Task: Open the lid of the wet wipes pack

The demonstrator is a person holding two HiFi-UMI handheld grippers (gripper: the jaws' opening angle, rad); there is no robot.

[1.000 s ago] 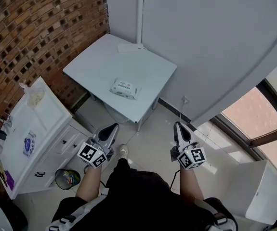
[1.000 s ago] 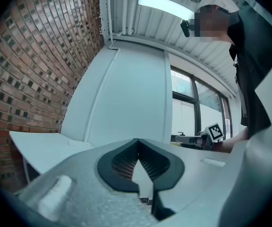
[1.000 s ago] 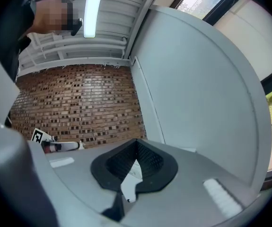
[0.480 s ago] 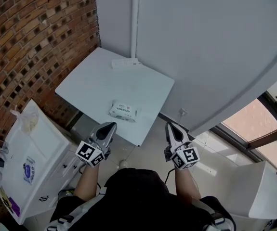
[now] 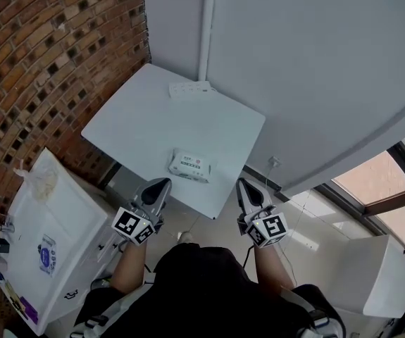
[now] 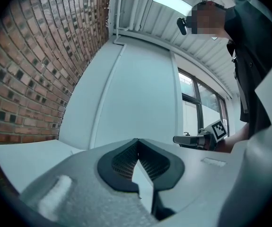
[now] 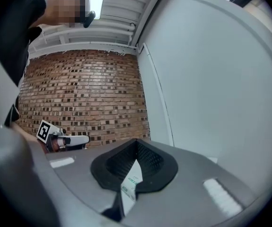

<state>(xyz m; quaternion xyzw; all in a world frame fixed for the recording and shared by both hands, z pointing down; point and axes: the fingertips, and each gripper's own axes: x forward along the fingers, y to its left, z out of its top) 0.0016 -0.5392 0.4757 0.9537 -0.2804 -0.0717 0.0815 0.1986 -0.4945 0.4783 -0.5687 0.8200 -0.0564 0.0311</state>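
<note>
Brick wall ran along the left and a plain white wall closed the far side, with a small white table set in the corner between them. Wipes pack lay flat on the table, label up, near the corner closest to the person and apart from both grippers. A small white item sat at the far edge, by the wall; what it was could not be told. Left gripper was clenched, nothing in it. Right gripper was likewise clenched and empty; in the right gripper view only a sliver of the pack showed through the slit under its closed tips, well ahead of them. Both grippers were held about level, pointing at the table, one on each side of the near corner: in the head view the left tip stood approx. at the table's near-left edge and the right tip just off its near-right edge. Step in hand, as judged: approach. Lid not yet touched, task at its start. Next move req.: bring both grippers over the pack, let at least one set of jaws part, steady the pack body with one gripper, and catch the lid's free edge with the other. Lid position and hinge side could not be read at this range, so confirm before gripping. Clearance: table top mostly bare around the pack, so there was room on all sides. A white cabinet stood low at the left, and open floor lay at the right.
</note>
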